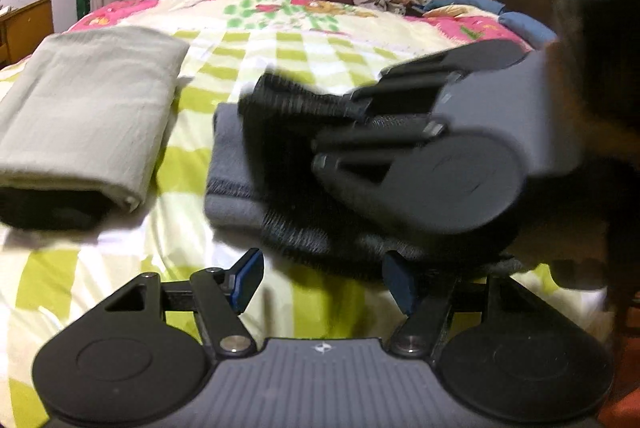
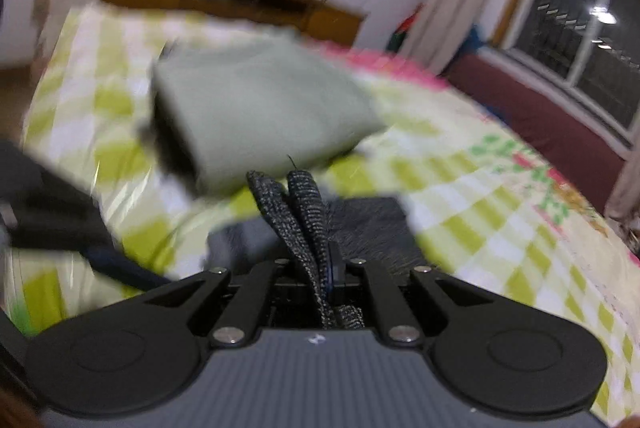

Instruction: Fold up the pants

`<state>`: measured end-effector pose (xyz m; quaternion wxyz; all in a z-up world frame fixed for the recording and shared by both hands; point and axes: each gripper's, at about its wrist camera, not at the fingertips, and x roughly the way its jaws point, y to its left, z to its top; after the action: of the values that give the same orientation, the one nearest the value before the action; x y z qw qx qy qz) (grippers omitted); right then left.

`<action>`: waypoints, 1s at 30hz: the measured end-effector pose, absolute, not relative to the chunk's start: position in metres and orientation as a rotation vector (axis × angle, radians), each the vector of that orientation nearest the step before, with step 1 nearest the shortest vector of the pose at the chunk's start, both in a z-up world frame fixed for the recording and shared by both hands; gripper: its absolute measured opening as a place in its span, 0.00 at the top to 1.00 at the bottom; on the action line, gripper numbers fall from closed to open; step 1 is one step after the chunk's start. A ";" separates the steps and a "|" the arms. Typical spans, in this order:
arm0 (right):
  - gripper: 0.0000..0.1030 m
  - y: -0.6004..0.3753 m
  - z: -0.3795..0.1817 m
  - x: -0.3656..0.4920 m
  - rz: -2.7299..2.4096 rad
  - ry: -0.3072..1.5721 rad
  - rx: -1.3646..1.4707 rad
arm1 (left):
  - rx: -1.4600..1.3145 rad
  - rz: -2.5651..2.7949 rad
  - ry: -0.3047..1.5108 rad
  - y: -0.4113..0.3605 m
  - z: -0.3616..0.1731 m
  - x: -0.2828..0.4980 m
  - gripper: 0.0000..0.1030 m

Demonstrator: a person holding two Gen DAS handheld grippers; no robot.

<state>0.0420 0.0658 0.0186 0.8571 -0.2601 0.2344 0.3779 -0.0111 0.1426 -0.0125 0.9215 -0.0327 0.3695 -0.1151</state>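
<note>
Currently the right gripper (image 2: 326,268) is clamped on a fold of the dark grey pants (image 2: 304,212), which lie on the checked bedspread (image 2: 460,228). Left gripper (image 1: 320,282) hangs open, nothing between its pads, just beside the pants; a folded light-grey garment (image 1: 88,108) lies apart.

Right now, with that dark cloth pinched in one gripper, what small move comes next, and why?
Probably carry the pinched edge across and lay it down: the right gripper is shut on the dark pants, while the left gripper hangs open and empty.
</note>
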 end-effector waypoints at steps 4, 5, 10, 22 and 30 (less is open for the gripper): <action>0.80 0.062 0.017 0.044 0.832 0.523 -0.491 | -0.052 -0.219 0.776 0.148 -0.013 -0.016 0.23; 0.80 0.058 0.021 0.045 0.847 0.529 -0.454 | -0.047 -0.214 0.779 0.149 -0.012 -0.018 0.23; 0.79 0.034 0.043 0.041 0.876 0.539 -0.333 | -0.001 -0.217 0.766 0.149 0.000 -0.024 0.23; 0.71 -0.167 0.060 0.039 0.435 0.704 -0.014 | 0.123 -0.272 0.571 0.117 0.057 -0.016 0.18; 0.68 -0.311 0.000 0.062 0.132 0.868 0.421 | 0.113 -0.364 0.626 0.048 0.029 0.053 0.17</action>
<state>0.0616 -0.3110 -0.0002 0.8838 0.2025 0.4171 0.0632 0.0532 0.0481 0.0289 0.9335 0.0554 0.3061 -0.1780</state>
